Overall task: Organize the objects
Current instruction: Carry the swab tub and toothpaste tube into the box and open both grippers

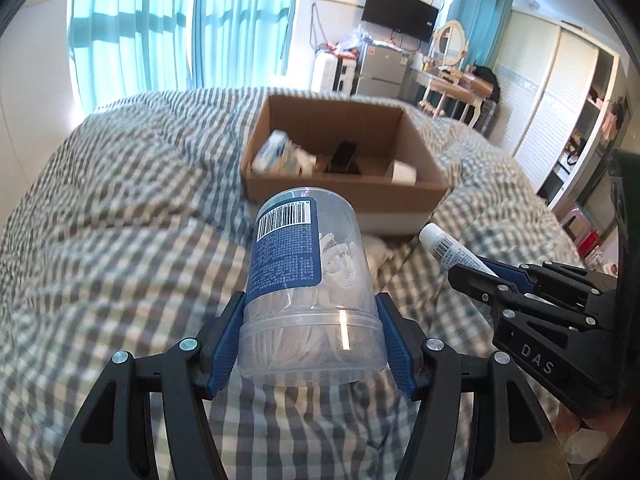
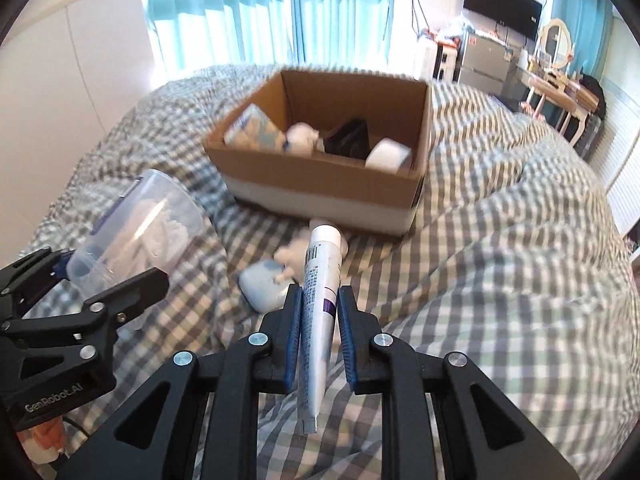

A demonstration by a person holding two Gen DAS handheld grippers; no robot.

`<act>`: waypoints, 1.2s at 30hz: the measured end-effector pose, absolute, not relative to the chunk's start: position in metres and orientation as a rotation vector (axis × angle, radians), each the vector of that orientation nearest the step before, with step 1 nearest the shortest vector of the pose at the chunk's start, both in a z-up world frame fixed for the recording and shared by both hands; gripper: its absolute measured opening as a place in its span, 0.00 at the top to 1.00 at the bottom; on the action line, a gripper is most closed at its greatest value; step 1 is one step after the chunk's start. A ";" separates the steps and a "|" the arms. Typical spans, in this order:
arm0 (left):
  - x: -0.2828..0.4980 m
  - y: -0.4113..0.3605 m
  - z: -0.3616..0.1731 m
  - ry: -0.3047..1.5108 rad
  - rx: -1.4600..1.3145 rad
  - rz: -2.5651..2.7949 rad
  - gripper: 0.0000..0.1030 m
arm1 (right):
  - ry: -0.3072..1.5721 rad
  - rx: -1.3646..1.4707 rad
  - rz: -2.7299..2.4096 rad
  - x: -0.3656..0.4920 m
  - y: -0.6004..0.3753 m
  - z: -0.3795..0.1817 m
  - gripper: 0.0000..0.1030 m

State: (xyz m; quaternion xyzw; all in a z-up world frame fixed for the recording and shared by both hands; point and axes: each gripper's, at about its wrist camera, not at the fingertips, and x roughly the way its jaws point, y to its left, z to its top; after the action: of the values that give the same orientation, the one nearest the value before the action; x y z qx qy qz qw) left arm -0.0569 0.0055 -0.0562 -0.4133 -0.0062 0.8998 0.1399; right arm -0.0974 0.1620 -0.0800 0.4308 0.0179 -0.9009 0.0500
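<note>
**Mia:** Clear plastic, that is what the big jar is made of. It has a blue label with a barcode and white stuff inside. The left gripper squeezes it on both sides, near the lid end, and the jar tips away from the camera, up above the bed.

**Ben:** What about the other one?

**Mia:** The right gripper is pinched almost closed on a thin white tube. The tube's cap points toward the box and its flat end sticks back past the blue pads.

**Ben:** Where is the box?

**Mia:** The cardboard box sits open on the checked blanket, just past both grippers. Inside it I see a blue and white pack, a white fluffy thing, something black and a white roll.

**Ben:** Is anything on the blanket?

**Mia:** Yes. A small pale blue lump and some white fluff lie between the box and the right gripper. It is too blurry to say what they are.
</note>
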 end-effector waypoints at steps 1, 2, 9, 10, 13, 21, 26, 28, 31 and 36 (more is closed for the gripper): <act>-0.059 0.006 -0.049 -0.010 -1.176 2.610 0.37 | 0.061 1.291 -2.745 -0.097 0.161 -0.074 0.83; -0.062 0.007 -0.042 -0.001 -1.157 2.620 0.37 | 0.063 1.267 -2.745 -0.098 0.161 -0.067 0.83; -0.100 0.016 0.010 0.022 -1.016 2.652 0.37 | 0.137 1.082 -2.794 -0.122 0.157 -0.010 0.83; -0.108 0.018 0.016 0.031 -0.999 2.657 0.37 | 0.147 1.058 -2.800 -0.128 0.157 -0.002 0.83; -0.134 0.023 0.026 0.056 -0.959 2.672 0.37 | 0.159 1.008 -2.818 -0.151 0.157 0.014 0.83; -0.220 0.040 0.003 0.110 -0.994 2.657 0.37 | 0.039 1.085 -2.836 -0.239 0.181 0.005 0.83; -0.260 0.051 -0.033 0.133 -1.061 2.605 0.37 | 0.001 1.221 -2.802 -0.289 0.200 -0.033 0.83; -0.271 0.053 -0.047 0.125 -1.094 2.581 0.37 | 0.016 1.267 -2.790 -0.299 0.204 -0.050 0.83; -0.283 0.056 -0.062 0.105 -1.119 2.550 0.37 | 0.008 1.314 -2.766 -0.313 0.209 -0.068 0.83; -0.288 0.066 -0.077 0.145 -1.138 2.529 0.37 | -0.002 1.344 -2.747 -0.324 0.212 -0.084 0.83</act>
State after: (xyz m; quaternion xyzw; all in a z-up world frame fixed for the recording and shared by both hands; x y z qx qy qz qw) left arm -0.2882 0.0655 -0.0773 -0.4030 0.0512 0.8956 0.1814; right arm -0.3236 0.2115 -0.0842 0.4390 -0.0006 -0.8975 0.0419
